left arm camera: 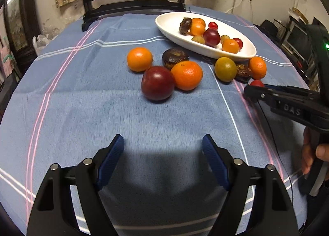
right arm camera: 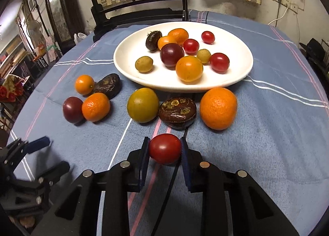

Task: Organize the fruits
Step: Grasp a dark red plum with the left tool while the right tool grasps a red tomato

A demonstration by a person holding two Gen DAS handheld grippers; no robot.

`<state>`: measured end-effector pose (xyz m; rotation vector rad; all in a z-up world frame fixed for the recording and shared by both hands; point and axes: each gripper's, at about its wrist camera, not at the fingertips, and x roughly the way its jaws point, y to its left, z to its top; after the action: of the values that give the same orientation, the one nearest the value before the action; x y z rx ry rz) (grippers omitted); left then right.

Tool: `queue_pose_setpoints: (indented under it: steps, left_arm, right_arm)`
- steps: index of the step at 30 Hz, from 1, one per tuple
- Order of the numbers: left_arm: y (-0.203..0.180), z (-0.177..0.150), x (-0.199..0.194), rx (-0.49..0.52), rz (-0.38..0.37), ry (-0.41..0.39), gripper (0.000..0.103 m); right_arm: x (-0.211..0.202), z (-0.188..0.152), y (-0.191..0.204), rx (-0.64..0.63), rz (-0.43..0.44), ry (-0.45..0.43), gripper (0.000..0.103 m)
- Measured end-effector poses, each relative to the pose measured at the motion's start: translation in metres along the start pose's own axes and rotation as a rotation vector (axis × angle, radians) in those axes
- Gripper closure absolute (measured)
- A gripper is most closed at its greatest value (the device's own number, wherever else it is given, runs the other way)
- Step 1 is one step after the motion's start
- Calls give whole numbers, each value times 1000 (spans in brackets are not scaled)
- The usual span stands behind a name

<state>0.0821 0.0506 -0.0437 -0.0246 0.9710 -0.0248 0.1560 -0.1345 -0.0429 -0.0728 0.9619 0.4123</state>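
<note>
Jaws clamping red tomato (right arm camera: pixel 165 149), white plate (right arm camera: pixel 242 71) holding fruits

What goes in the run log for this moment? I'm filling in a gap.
right gripper: shut on red tomato | left gripper: open, empty | white plate: partly filled | loose fruit on blue cloth

The only readable text is the raised lettering "DAS" moulded into the side of the black plastic right gripper (left arm camera: pixel 251 90), seen in the left wrist view. It stands on the gripper's body, back from the fingertips toward the hand that holds it, black on black and slightly blurred. No other letters, numbers, labels or signs can be read in either view.
</note>
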Motion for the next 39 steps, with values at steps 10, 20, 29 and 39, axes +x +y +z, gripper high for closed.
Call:
queue_pose_setpoints:
  steps: [10, 20, 29, 39]
  left_arm:
    - [17, 37, 29, 18, 31, 12, 40]
    - [7, 56, 47, 68, 42, -5, 43]
    - [10, 56, 34, 39, -3, -17, 63]
    - [-9, 66, -24, 89, -57, -107, 63]
  right_arm:
    - [-8, -1, -3, 13, 62, -14, 74]
    - [-8, -2, 4, -16, 79, -7, 74]
    - [-8, -4, 3, -17, 68, -13, 74]
    - [-35, 8, -7, 57, 149, -87, 74]
